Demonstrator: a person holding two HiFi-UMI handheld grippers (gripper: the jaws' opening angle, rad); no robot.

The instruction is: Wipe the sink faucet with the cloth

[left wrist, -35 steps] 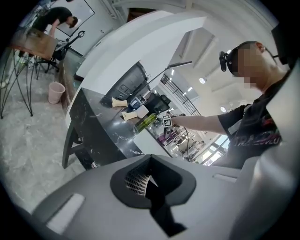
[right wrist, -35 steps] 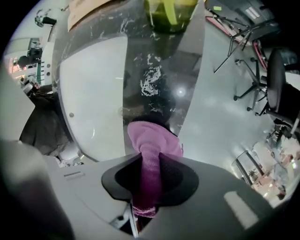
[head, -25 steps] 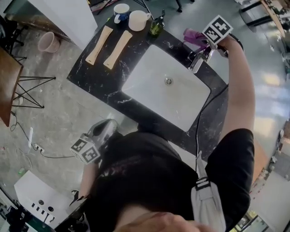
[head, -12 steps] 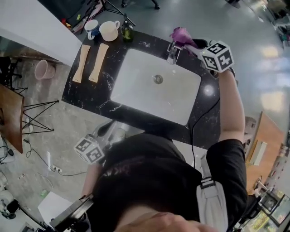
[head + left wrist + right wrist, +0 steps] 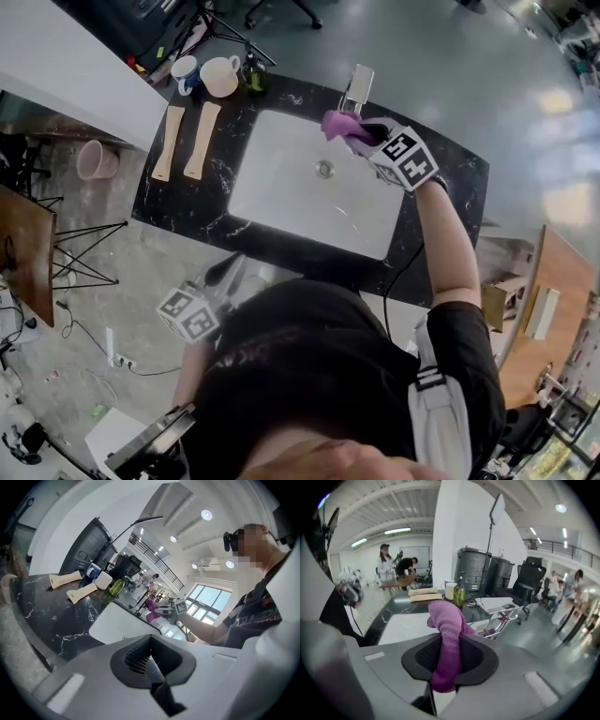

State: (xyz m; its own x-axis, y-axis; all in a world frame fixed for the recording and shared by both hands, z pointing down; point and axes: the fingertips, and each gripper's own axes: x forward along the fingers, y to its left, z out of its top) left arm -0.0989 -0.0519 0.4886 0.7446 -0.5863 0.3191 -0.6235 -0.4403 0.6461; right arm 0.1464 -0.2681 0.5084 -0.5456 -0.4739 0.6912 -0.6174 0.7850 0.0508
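The chrome faucet (image 5: 356,89) stands at the far rim of the white sink (image 5: 281,187). My right gripper (image 5: 354,134) is shut on a purple cloth (image 5: 337,124), held just in front of the faucet over the basin's back edge. In the right gripper view the cloth (image 5: 449,634) rises out of the closed jaws, with the faucet (image 5: 502,619) just beyond to the right. My left gripper (image 5: 223,272) hangs below the counter's near edge beside my body. Its jaws look shut with nothing between them (image 5: 149,663).
On the black marble counter (image 5: 187,202), left of the sink, lie two pale wooden pieces (image 5: 169,141) (image 5: 202,139). Two mugs (image 5: 220,75) and a green bottle (image 5: 253,70) stand at the back. A pink bucket (image 5: 97,159) sits on the floor at left.
My right gripper has carried the cloth from behind the faucet's top round to its front, over the basin. The left gripper has shifted only a little.
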